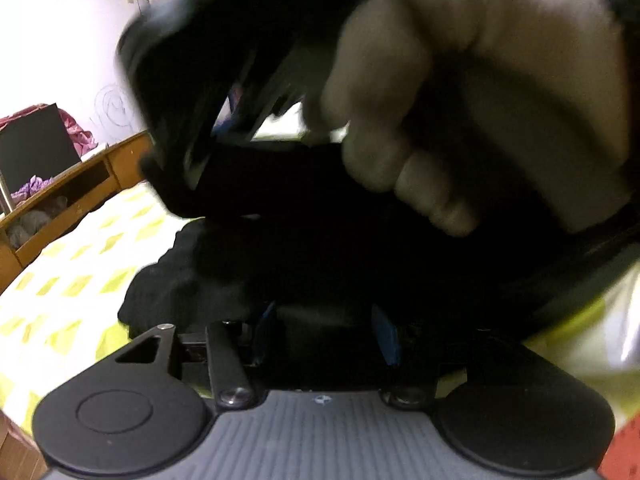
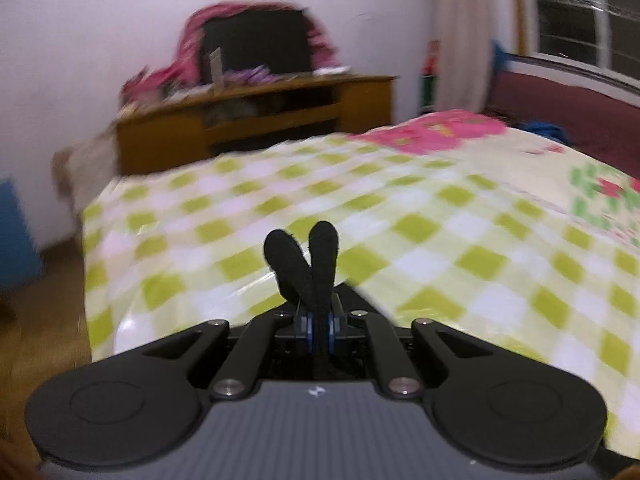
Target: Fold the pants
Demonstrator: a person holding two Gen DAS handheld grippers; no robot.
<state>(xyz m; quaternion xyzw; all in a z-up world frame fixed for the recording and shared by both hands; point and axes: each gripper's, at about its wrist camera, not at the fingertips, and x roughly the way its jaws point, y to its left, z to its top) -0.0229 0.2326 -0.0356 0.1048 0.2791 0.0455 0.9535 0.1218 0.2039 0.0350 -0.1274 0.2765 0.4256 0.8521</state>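
Note:
In the left wrist view the black pants [image 1: 188, 280] lie bunched on the checked bed cover, right in front of my left gripper and over its fingers, which are hidden in the dark cloth. The other gripper's black body [image 1: 180, 92] and the gloved hand [image 1: 460, 92] holding it fill the upper part of that view, close above the pants. In the right wrist view my right gripper [image 2: 302, 240] has its two black padded fingers [image 2: 324, 256] pressed together over the bed; a thin dark strip of cloth seems to run between them at their base.
The bed [image 2: 440, 220] has a yellow-green and white checked cover with a pink floral part [image 2: 436, 130] at the far end. A wooden cabinet [image 2: 256, 120] with a black screen [image 2: 256, 46] and pink cloth stands beyond the bed. A window [image 2: 580, 8] is at the right.

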